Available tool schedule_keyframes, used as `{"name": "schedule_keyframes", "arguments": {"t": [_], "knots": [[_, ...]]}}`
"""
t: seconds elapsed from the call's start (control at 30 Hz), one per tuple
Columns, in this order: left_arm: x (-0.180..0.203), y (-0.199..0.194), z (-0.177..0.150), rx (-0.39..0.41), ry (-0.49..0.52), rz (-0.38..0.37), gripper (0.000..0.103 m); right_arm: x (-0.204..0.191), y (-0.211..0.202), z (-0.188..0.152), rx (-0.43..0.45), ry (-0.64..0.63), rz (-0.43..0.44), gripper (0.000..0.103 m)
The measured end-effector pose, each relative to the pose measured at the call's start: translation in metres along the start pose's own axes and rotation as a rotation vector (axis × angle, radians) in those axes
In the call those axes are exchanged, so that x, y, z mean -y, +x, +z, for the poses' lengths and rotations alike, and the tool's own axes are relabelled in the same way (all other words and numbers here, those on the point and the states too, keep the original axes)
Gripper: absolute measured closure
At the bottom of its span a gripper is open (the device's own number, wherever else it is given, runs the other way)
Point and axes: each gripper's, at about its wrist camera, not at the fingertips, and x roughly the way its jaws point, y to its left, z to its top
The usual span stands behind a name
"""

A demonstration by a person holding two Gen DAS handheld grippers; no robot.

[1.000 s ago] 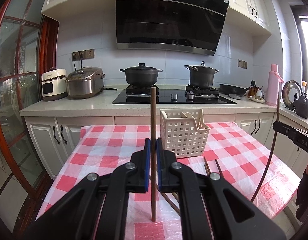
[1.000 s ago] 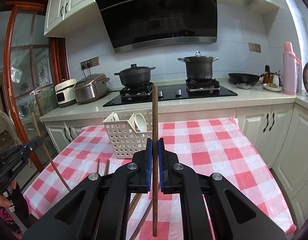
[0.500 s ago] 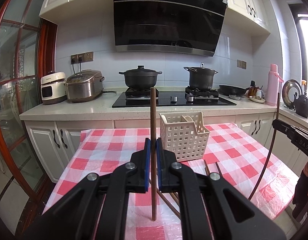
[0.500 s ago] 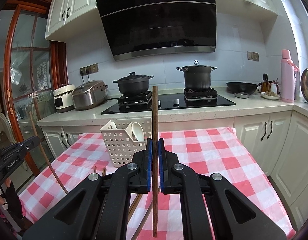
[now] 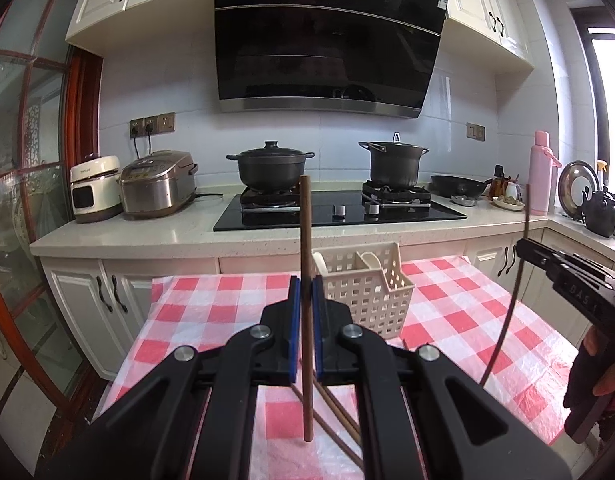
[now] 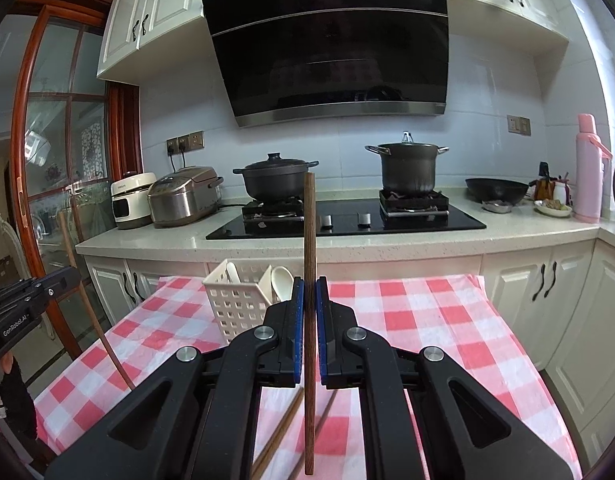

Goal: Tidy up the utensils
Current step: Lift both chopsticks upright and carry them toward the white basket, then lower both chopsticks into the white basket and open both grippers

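Note:
My left gripper [image 5: 304,300] is shut on a brown wooden chopstick [image 5: 306,240] held upright above the checkered table. My right gripper [image 6: 310,300] is shut on another upright chopstick [image 6: 309,232]. A cream slotted basket [image 5: 367,296] with white spoons in it stands on the far part of the table, just behind and right of the left gripper; in the right wrist view the basket [image 6: 237,304] is left of the right gripper. More chopsticks [image 5: 339,420] lie on the cloth below the grippers, also in the right wrist view [image 6: 279,428].
The red-and-white checkered tablecloth [image 5: 211,312] covers the table in front of a counter [image 5: 147,236] with a hob, two black pots [image 5: 270,164], a rice cooker [image 5: 157,184] and a pink flask [image 5: 541,178]. Each gripper shows at the edge of the other's view.
Both grippers have risen and tilted up a little, each keeping its chopstick; the basket and table sit lower in both views.

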Motion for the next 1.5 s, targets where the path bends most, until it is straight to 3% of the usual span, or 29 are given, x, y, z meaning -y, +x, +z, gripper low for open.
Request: {"name": "schedule_keyframes", "arguments": {"t": [0.43,0.93,1.13,1.33,1.5], "knots": [[0.008,0.044,0.073,0.041,-0.006,-0.073,0.097,-0.001,0.068,0.044,-0.001,-0.005,0.034,0.097],[0.031,0.105,0.158,0.103,0.023,-0.094,0.097,-0.005,0.118,0.106,0.081,0.013,0.058,0.097],[0.032,0.138,0.163,0.085,0.012,-0.092,0.097,-0.007,0.137,0.106,0.077,-0.003,0.052,0.097],[0.024,0.174,0.141,0.002,-0.023,-0.111,0.097,0.006,0.161,0.097,0.039,0.072,0.077,0.097],[0.019,0.191,0.124,-0.064,-0.02,-0.112,0.097,-0.002,0.176,0.091,0.001,0.061,0.1,0.097]]}}
